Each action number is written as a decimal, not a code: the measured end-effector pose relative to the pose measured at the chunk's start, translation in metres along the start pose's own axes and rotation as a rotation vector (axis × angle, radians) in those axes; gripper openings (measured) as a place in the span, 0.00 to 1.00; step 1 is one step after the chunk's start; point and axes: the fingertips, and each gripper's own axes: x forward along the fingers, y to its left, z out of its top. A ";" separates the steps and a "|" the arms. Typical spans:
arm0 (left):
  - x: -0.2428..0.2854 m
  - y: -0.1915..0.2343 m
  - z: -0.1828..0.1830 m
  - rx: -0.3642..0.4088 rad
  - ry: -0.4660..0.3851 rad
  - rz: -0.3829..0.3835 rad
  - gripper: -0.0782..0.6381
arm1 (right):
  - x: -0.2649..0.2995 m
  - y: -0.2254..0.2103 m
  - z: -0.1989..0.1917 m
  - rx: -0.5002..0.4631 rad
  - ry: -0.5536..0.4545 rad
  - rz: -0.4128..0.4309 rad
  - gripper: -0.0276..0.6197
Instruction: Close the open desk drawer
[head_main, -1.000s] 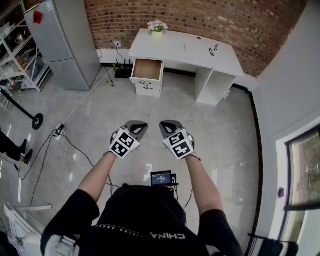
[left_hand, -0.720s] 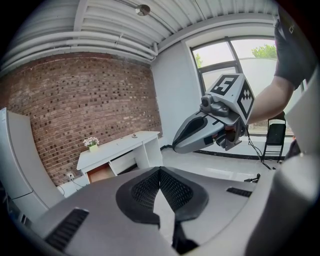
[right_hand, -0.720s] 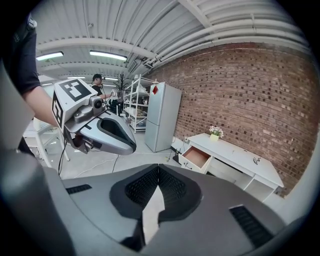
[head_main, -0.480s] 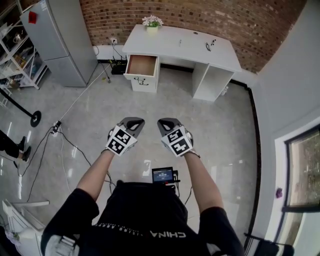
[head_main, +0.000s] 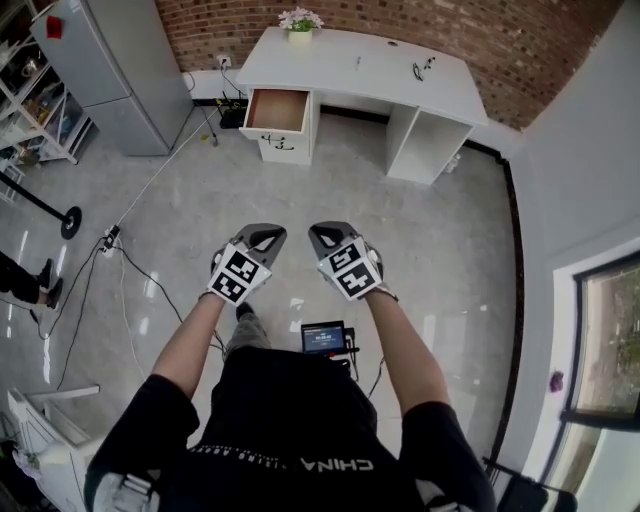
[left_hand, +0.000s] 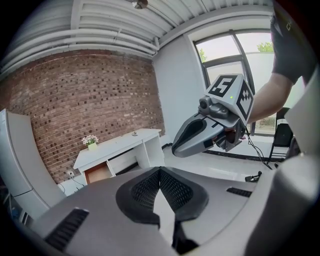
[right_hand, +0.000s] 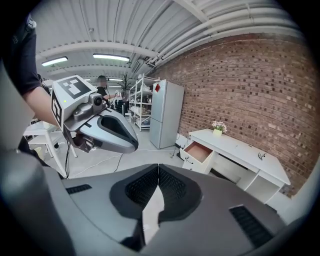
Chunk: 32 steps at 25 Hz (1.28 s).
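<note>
Empty, jaws pressed together, the left gripper (head_main: 264, 238) and right gripper (head_main: 325, 238) face the open drawer (head_main: 278, 110) at the desk's (head_main: 400, 70) left end, well ahead (left one nearer).

My head camera sits high and looks steeply down at the floor (head_main: 450, 230), with the white desk (head_main: 340, 60) far off at the top. The cameras on my left gripper (head_main: 262, 238) and right gripper (head_main: 322, 236) sit low, side by side, facing that far desk. All three see its open drawer (head_main: 277, 110); each gripper camera sees the other gripper.
</note>
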 end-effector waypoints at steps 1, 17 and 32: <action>0.004 0.003 -0.003 -0.003 0.004 -0.005 0.13 | 0.004 -0.001 -0.001 0.000 0.001 0.001 0.07; 0.080 0.163 -0.010 0.013 -0.024 -0.109 0.13 | 0.137 -0.082 0.055 0.030 0.070 -0.078 0.07; 0.099 0.310 -0.038 -0.012 -0.013 -0.165 0.13 | 0.264 -0.118 0.122 0.080 0.096 -0.124 0.07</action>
